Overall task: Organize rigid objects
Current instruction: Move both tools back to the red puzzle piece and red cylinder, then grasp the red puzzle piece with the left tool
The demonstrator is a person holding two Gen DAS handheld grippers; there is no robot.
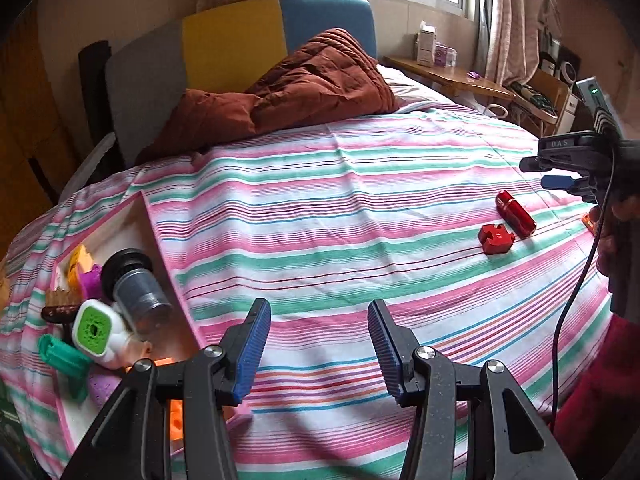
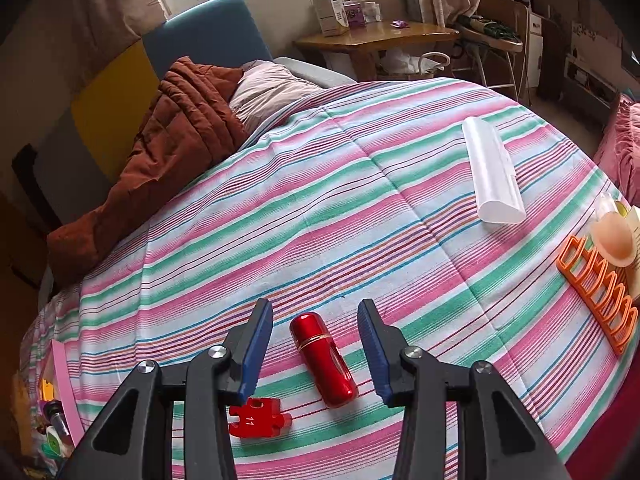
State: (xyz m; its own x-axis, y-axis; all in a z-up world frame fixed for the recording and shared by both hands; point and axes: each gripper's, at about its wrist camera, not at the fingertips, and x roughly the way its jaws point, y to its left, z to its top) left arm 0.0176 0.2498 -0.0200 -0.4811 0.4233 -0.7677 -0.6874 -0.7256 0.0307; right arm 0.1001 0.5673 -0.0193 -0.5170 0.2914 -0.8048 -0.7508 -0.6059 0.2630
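A glossy red cylinder [image 2: 324, 360] lies on the striped bedspread [image 2: 360, 200], in the gap between the fingers of my right gripper [image 2: 315, 303]. The jaws are open and the pads stand clear of it. A red puzzle piece [image 2: 258, 420] marked 11 lies just beside the left finger. In the left wrist view the same cylinder [image 1: 515, 213] and puzzle piece [image 1: 495, 237] sit far right, below the right gripper [image 1: 538, 174]. My left gripper [image 1: 318, 304] hangs open over bare bedspread with nothing between its fingers. A pink-edged box [image 1: 160, 248] to its left holds several small objects.
In the box are a grey jar with a black lid [image 1: 136, 284], a white and green gadget [image 1: 96, 328] and a green piece [image 1: 64, 356]. A white case [image 2: 494, 172] and an orange rack [image 2: 596, 296] lie at the right. A brown quilt [image 2: 172, 148] is heaped by the headboard.
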